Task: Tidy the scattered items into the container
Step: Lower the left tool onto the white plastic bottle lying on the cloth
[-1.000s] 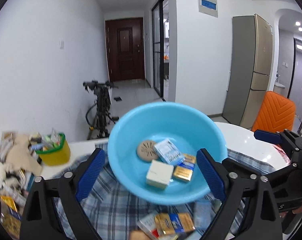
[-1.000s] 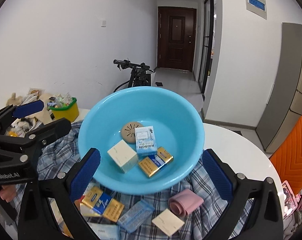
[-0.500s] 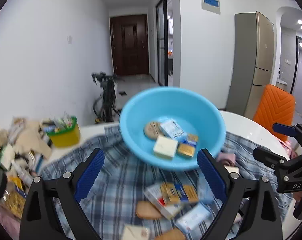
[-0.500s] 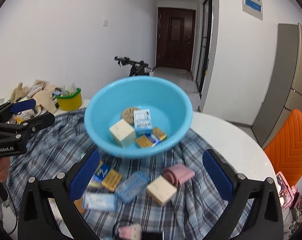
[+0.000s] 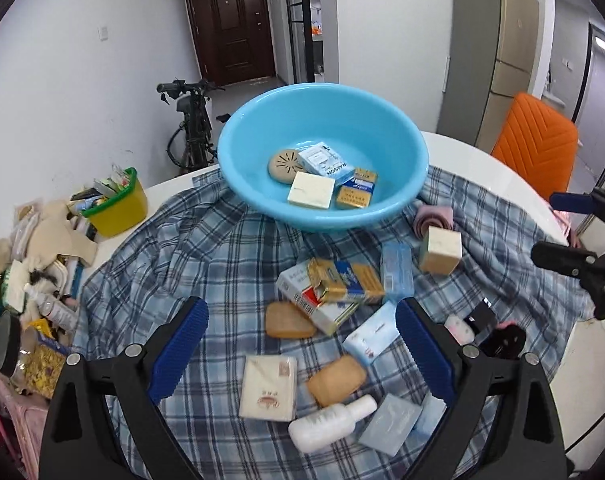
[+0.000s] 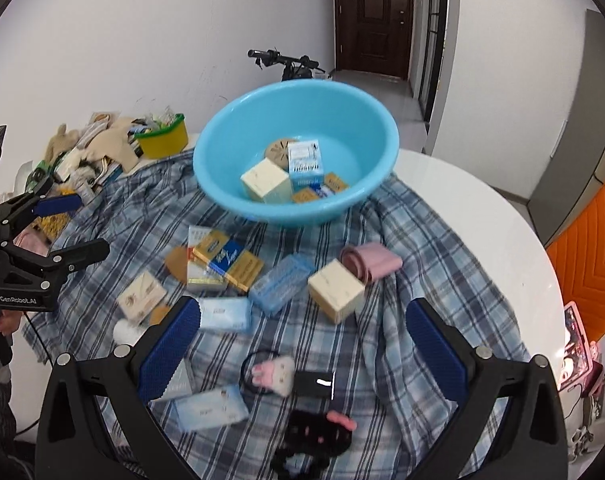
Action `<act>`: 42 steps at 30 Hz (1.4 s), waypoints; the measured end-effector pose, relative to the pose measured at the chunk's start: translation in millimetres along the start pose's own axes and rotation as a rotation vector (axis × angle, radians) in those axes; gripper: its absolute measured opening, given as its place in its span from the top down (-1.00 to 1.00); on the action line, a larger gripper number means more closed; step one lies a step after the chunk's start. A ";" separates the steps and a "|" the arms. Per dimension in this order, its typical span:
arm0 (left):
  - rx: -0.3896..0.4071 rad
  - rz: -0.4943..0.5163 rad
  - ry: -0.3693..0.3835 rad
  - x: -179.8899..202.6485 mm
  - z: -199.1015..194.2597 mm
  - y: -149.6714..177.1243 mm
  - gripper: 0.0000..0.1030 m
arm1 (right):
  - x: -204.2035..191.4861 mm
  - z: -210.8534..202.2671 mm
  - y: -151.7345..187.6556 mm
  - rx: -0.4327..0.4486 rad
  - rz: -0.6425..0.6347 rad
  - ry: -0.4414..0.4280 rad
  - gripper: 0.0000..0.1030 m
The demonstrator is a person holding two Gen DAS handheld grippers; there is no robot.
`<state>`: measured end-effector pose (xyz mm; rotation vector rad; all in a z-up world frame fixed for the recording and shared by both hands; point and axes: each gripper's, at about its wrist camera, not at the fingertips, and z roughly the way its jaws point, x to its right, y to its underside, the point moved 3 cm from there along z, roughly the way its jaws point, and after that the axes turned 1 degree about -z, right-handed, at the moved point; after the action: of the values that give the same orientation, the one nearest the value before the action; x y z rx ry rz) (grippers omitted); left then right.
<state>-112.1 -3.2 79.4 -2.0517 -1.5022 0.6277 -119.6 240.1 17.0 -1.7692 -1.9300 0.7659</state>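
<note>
A light blue basin (image 5: 398, 128) (image 6: 366, 120) sits at the far side of a plaid cloth (image 5: 206, 264) (image 6: 414, 240) and holds several small boxes and a round tan disc (image 5: 283, 165). Scattered on the cloth nearer me are a gold-and-blue box (image 5: 344, 278) (image 6: 226, 258), a cream cube box (image 5: 439, 249) (image 6: 336, 290), a pink roll (image 6: 372, 264), a clear blue case (image 6: 282, 288), tan soaps (image 5: 288, 320), a white bottle (image 5: 330, 422) and a bunny hair tie (image 6: 274, 374). My left gripper (image 5: 300, 354) and right gripper (image 6: 300, 352) are both open and empty above the cloth.
A yellow-green bin (image 5: 116, 204) (image 6: 162, 140) and a pile of clutter (image 5: 30, 264) sit at the table's left. The white round table (image 6: 474, 216) edge is at the right, with an orange chair (image 5: 536, 140) beyond. A bicycle (image 5: 190, 120) stands by the wall.
Both grippers have pulled back and up from the basin, bringing the scattered items on the cloth into view. Both stay open and empty.
</note>
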 end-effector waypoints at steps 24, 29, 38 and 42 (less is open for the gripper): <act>-0.232 0.023 0.041 14.3 42.9 103.7 -0.87 | -14.6 18.0 76.2 -0.174 -0.042 -0.049 -0.99; -0.276 -0.002 0.058 19.1 64.5 114.2 -0.87 | -17.9 27.9 84.3 -0.196 -0.048 -0.051 -0.99; -0.296 -0.011 0.033 17.9 84.9 120.5 -0.87 | -12.3 31.0 90.5 -0.203 -0.043 -0.042 -0.99; -0.282 -0.002 0.041 16.1 86.7 120.0 -0.74 | -8.0 33.7 91.4 -0.203 -0.023 -0.042 -0.99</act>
<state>-76.5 -6.5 -65.1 -2.2554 -1.6464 0.3876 -70.0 232.1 -66.9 -1.8559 -2.1171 0.6222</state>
